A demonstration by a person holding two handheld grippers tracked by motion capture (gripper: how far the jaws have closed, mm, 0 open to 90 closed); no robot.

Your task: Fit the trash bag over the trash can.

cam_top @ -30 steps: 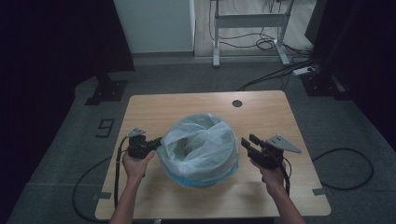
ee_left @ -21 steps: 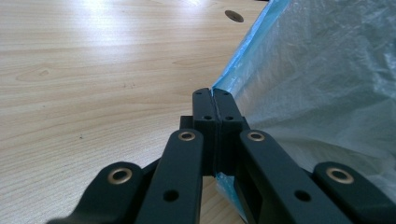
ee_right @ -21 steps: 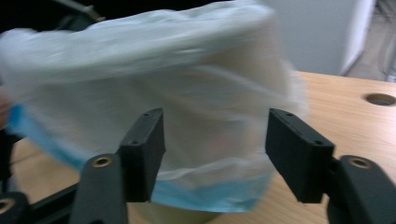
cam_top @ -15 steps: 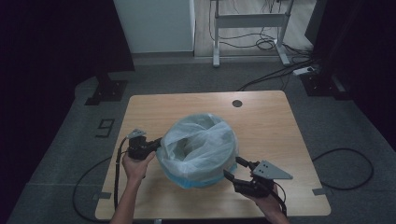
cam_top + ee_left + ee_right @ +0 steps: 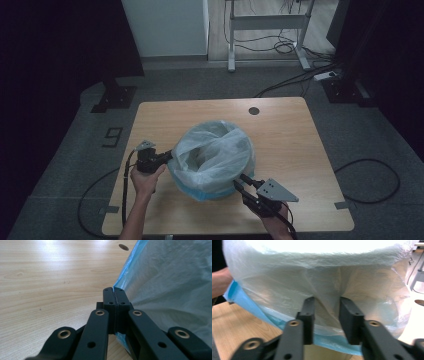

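A translucent white bag (image 5: 212, 150) with a blue hem is draped over a round bin at the middle of the wooden table (image 5: 290, 130). My left gripper (image 5: 169, 156) is at the bin's left side. In the left gripper view it (image 5: 115, 293) is shut on the bag's blue edge (image 5: 125, 270). My right gripper (image 5: 240, 180) reaches in at the bin's front right. Its jaws have just been closing. In the right gripper view they (image 5: 325, 307) stand a little apart, with creased bag film (image 5: 312, 270) between them and a gap still showing.
A round dark cable hole (image 5: 254, 110) sits in the tabletop at the back. Cables trail from both grippers over the table's near edge. A person's hand (image 5: 219, 285) holds the left gripper beside the bin. Bare wood (image 5: 50, 277) lies left of the bag.
My right gripper has swung from the bin's right side round to its front right, and its jaws stand closer together around the bag film. The left gripper has kept still on the bag's edge.
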